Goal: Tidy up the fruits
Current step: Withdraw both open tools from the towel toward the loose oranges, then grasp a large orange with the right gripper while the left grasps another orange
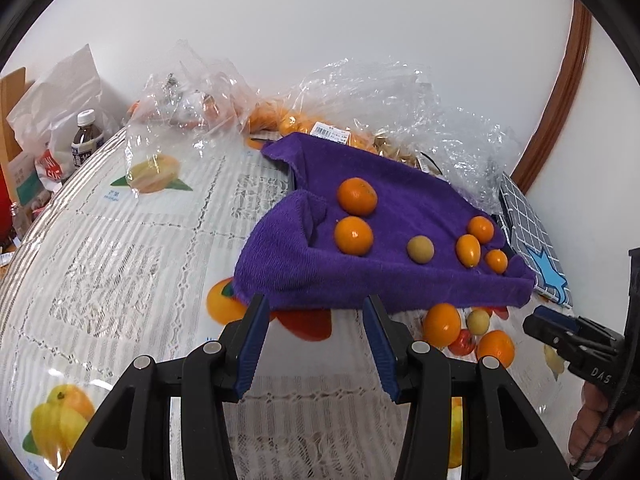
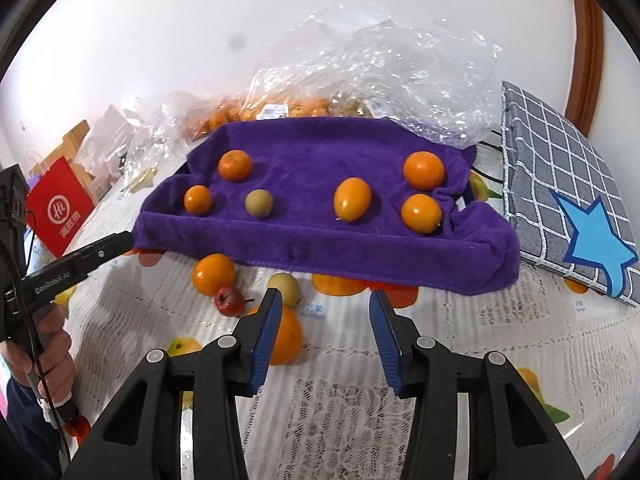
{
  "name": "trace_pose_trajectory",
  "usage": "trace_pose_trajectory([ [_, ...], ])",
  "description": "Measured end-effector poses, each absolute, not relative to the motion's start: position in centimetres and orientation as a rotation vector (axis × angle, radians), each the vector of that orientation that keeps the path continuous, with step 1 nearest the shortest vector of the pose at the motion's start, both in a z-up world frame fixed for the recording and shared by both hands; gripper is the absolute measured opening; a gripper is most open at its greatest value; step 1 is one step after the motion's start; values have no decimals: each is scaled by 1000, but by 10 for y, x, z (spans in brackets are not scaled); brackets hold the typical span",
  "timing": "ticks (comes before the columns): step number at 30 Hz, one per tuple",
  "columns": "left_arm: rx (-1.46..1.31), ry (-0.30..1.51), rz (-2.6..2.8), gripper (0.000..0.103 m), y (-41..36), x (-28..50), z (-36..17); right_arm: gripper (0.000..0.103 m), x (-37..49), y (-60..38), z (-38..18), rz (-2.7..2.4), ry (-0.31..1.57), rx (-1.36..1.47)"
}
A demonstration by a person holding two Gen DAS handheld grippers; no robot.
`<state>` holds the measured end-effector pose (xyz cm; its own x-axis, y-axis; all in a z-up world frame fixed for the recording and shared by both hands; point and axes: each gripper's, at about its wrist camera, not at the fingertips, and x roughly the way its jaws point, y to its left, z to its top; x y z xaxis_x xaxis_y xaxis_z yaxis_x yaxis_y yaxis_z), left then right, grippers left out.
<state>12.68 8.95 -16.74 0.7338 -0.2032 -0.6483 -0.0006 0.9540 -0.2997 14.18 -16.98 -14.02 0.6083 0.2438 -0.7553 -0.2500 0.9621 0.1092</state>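
A purple towel [image 2: 320,236] over a raised tray carries several oranges, kumquats and one green-brown fruit [image 2: 259,203]; it also shows in the left wrist view [image 1: 304,264]. Loose on the table before it lie an orange [image 2: 213,273], a small red apple [image 2: 229,300], a pale yellow fruit [image 2: 285,287] and a larger orange [image 2: 286,336]. My right gripper [image 2: 323,300] is open and empty, its left finger beside the larger orange. My left gripper [image 1: 314,305] is open and empty at the towel's front edge. The loose fruits show at right in the left wrist view [image 1: 442,324].
Clear plastic bags with more oranges [image 2: 360,76] lie behind the towel. A grey checked folded box with a blue star [image 2: 560,184] lies right. A red paper bag [image 2: 60,208] and a bottle [image 1: 86,142] stand at the left. The tablecloth has printed fruit pictures.
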Motion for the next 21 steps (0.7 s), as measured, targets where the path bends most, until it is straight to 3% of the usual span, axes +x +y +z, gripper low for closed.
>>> trace_pose_trajectory([
  [21, -263, 832, -65, 50, 85, 134, -182, 46, 129, -151, -170, 416, 902, -28],
])
